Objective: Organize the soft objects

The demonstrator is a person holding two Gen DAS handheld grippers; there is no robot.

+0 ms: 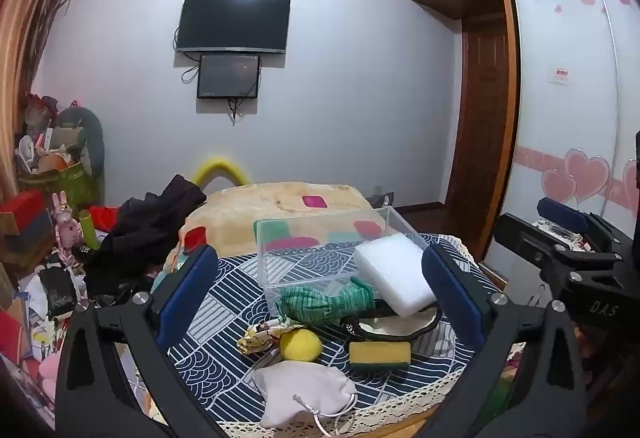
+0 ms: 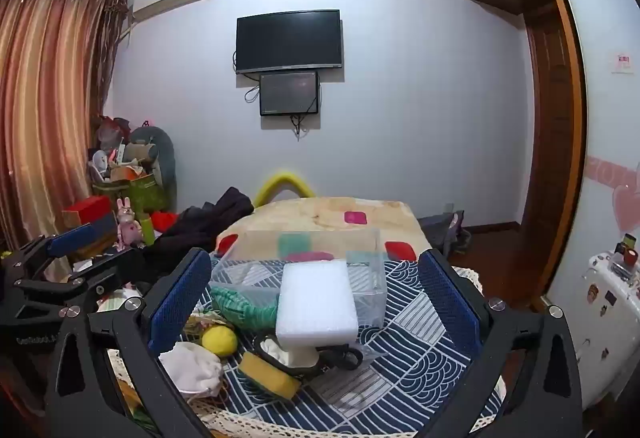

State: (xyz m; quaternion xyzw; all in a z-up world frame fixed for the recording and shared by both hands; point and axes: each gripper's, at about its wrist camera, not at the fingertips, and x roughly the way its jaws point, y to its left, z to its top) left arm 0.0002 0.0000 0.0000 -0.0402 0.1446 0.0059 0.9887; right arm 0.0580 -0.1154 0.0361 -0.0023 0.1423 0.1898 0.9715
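Note:
A clear plastic box (image 1: 320, 258) (image 2: 360, 270) stands on a blue patterned cloth (image 1: 224, 302) (image 2: 420, 350). A white foam block (image 1: 394, 278) (image 2: 316, 304) leans by the box over a black-rimmed cream pouch (image 1: 394, 328) (image 2: 304, 356). Beside it lie a green knit cloth (image 1: 328, 302) (image 2: 244, 308), a yellow ball (image 1: 300, 345) (image 2: 219, 341), a yellow-green sponge (image 1: 379, 354) (image 2: 269, 376), a white drawstring bag (image 1: 304, 392) (image 2: 192, 370) and a floral scrunchie (image 1: 264, 334). My left gripper (image 1: 320, 278) and right gripper (image 2: 316, 290) hover open and empty above the pile.
A blanket-covered bed (image 1: 280, 205) (image 2: 332, 213) lies behind the table with dark clothes (image 1: 152, 222) on it. Cluttered boxes and toys (image 1: 48, 197) fill the left. A wardrobe (image 1: 568, 77) and a white appliance (image 2: 608, 318) stand at the right.

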